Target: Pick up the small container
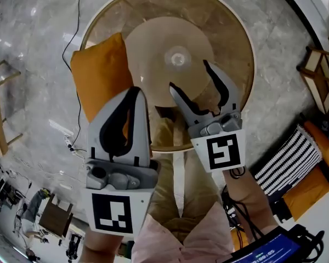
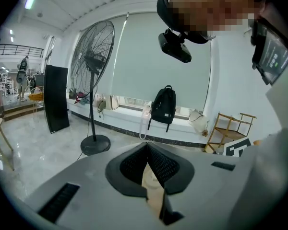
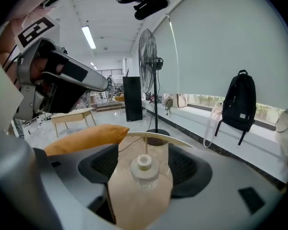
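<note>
The right gripper (image 1: 189, 75) has its jaws spread wide, with nothing clamped. In the right gripper view the small container (image 3: 144, 169), clear with a white cap, shows in the gap between them. In the head view it stands at the middle of the round table (image 1: 230, 32), seemingly just past the tips. The left gripper (image 1: 135, 95), lower left of the frame, has its jaws pressed together and empty, beside an orange cushion (image 1: 101, 73) at the table's left edge.
</note>
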`<state>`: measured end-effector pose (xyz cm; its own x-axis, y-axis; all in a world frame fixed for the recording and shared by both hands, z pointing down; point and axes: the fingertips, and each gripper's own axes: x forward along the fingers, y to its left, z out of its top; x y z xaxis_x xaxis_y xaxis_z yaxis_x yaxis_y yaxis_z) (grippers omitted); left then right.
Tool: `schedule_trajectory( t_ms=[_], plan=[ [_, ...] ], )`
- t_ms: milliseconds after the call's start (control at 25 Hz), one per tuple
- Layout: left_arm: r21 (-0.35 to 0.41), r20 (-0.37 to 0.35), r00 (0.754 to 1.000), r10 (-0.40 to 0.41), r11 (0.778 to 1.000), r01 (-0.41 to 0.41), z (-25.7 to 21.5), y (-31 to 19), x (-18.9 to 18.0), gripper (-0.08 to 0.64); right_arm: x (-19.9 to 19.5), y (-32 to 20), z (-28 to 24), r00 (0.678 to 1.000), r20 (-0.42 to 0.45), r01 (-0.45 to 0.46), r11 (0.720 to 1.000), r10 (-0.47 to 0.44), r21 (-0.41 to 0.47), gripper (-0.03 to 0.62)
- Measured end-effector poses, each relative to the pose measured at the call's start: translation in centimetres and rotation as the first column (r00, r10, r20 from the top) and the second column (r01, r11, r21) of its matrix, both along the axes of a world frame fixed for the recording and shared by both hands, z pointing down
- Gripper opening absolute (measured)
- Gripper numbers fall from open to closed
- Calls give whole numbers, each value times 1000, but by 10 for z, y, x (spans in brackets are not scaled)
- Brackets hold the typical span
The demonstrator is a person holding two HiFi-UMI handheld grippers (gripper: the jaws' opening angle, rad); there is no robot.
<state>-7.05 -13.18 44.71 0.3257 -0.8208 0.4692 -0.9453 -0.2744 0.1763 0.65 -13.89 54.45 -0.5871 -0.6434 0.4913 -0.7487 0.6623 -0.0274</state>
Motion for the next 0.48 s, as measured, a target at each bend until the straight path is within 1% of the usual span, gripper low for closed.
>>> schedule_trajectory(
  t_ms=[80,200,480],
  plan=[
    [-16,-7,1000,6,1000,-7,11,0,0,12,-3,-3,16,1000,-15,6,1000,-7,-11,349],
    [-38,-14,1000,12,999,-13,27,1,-2,12,-9,-7,39,999,-48,24,999,-25,-23,368],
    [-78,-13,1000,18,997,-19,54,-1,-14,12,-26,-18,75,995,-86,48,999,-49,-18,384]
  ],
)
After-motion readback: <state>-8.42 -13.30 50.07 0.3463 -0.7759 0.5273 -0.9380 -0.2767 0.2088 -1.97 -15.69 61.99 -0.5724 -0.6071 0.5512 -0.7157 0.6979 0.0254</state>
